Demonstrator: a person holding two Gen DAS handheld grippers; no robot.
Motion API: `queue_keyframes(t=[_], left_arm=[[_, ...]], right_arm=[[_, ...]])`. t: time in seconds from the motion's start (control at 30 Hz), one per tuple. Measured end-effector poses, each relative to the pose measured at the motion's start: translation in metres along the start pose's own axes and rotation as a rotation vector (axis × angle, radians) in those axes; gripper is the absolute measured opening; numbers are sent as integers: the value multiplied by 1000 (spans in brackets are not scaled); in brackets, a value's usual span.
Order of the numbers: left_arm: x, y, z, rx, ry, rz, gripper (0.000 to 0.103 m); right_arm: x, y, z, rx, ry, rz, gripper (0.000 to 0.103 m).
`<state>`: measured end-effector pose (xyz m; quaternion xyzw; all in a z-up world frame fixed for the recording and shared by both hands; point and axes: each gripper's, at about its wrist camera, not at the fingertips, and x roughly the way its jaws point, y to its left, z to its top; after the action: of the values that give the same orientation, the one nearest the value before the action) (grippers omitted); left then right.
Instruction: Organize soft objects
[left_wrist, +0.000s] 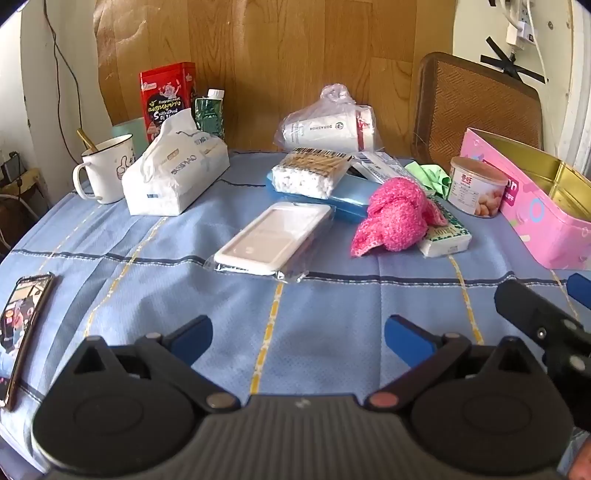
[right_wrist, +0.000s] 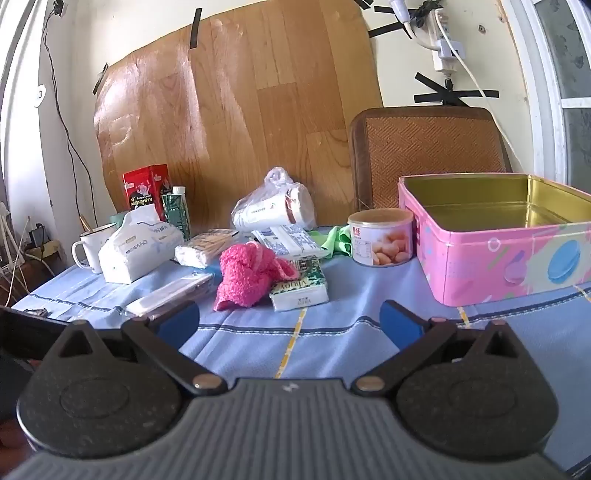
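A fluffy pink cloth (left_wrist: 397, 218) (right_wrist: 251, 275) lies crumpled on the blue tablecloth, partly over a small tissue packet (left_wrist: 447, 236) (right_wrist: 299, 286). Behind it shows a green cloth (left_wrist: 430, 177) (right_wrist: 338, 240). A large white tissue pack (left_wrist: 175, 173) (right_wrist: 136, 247) sits at the left. An open pink tin (left_wrist: 535, 221) (right_wrist: 491, 254) with a gold inside stands at the right. My left gripper (left_wrist: 297, 338) is open above bare cloth, well short of the pink cloth. My right gripper (right_wrist: 290, 319) is open too, just before the pink cloth and packet.
Also on the table: a white mug (left_wrist: 105, 170), red box (left_wrist: 166, 96), bagged cotton swabs (left_wrist: 310, 173), wrapped white cups (left_wrist: 328, 127), a white case in plastic (left_wrist: 273, 238), a round can (left_wrist: 476, 184) (right_wrist: 382, 236) and a phone (left_wrist: 22, 328) at the left edge. A chair back (right_wrist: 428, 155) stands behind.
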<state>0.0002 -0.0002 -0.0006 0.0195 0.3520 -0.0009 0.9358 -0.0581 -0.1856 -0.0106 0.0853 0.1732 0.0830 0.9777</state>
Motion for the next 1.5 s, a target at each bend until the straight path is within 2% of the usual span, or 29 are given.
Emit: queue_keyframes(t=[0.2,0.3,0.47,0.57,0.67,0.87,0.93,1.1,1.5], left_arm=[[1,7,0,-39,-15,-9,103],[3,17,-4,-42,-30,-55,103],[1,23,-11,-70,-87,-44,103],[-1,30,-13,-111,-107,-75,103],[-3,34,-16,-149,-87,-104,103],[-13,31,-18,-125,-129,-42,103],[-12,34,-16,-144,-122,-32,103],[-1,48,-15,-225,-45,-49,103],[4,46,-15,-209,-15,-38,103]], right_arm=[[-3,0,3,-5,0,-1,103],[3,3,-1,-9,-4,-3,103],[6,7,-11,-20,3,0,103],[6,9,-3,-31,20,7,103],[8,8,-3,-31,22,5,103],[11,8,-3,-27,29,0,103],[11,8,-4,-24,36,3,103],[11,7,-5,-29,34,3,103],[14,6,-6,-22,43,1,103]])
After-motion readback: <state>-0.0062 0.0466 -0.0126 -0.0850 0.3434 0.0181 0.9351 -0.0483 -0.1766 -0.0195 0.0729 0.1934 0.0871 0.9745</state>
